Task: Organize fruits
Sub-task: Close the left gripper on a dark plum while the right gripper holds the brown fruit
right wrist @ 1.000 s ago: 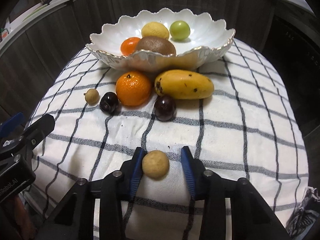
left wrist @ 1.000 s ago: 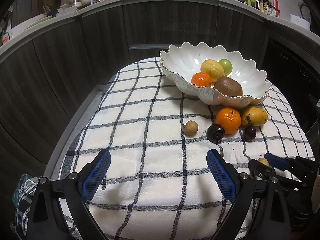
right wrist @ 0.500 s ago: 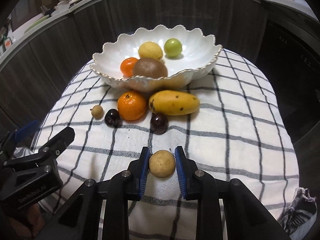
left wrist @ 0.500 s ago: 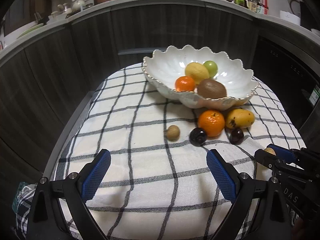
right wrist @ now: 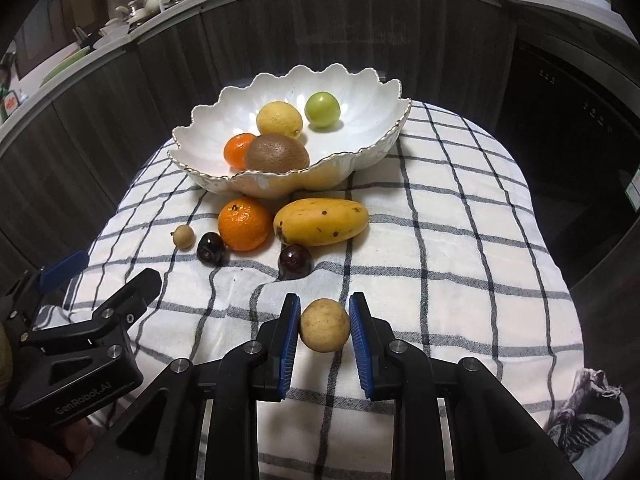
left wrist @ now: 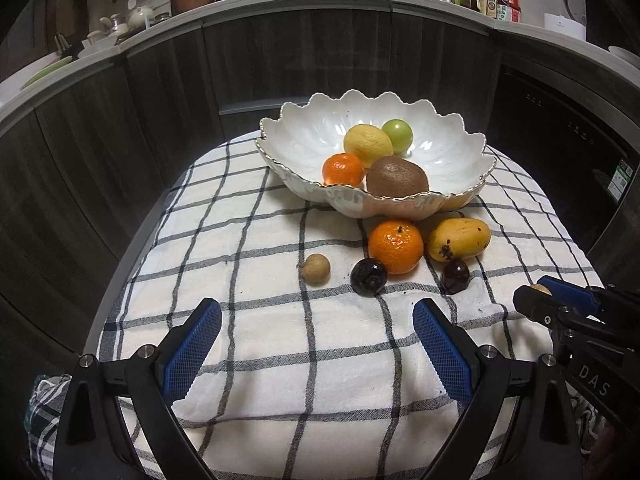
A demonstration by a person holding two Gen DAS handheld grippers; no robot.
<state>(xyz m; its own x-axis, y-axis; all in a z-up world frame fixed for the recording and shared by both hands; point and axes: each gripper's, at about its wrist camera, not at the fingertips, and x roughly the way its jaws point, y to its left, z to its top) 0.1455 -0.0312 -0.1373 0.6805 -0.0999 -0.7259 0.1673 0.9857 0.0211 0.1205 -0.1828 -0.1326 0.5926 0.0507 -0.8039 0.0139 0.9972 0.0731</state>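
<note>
Round tan fruit (right wrist: pixel 324 325) pinched between right gripper's (right wrist: pixel 324 330) ribbed blue jaws.

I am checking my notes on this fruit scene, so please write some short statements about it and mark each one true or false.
1. The right tool holds a small tan fruit. True.
2. The mango lies inside the white bowl. False: it lies on the checked cloth, in front of the bowl.
3. The bowl holds four fruits. True.
4. The left tool grips the large orange. False: it is open and holds nothing.
5. Two dark round fruits lie on the cloth. True.
</note>
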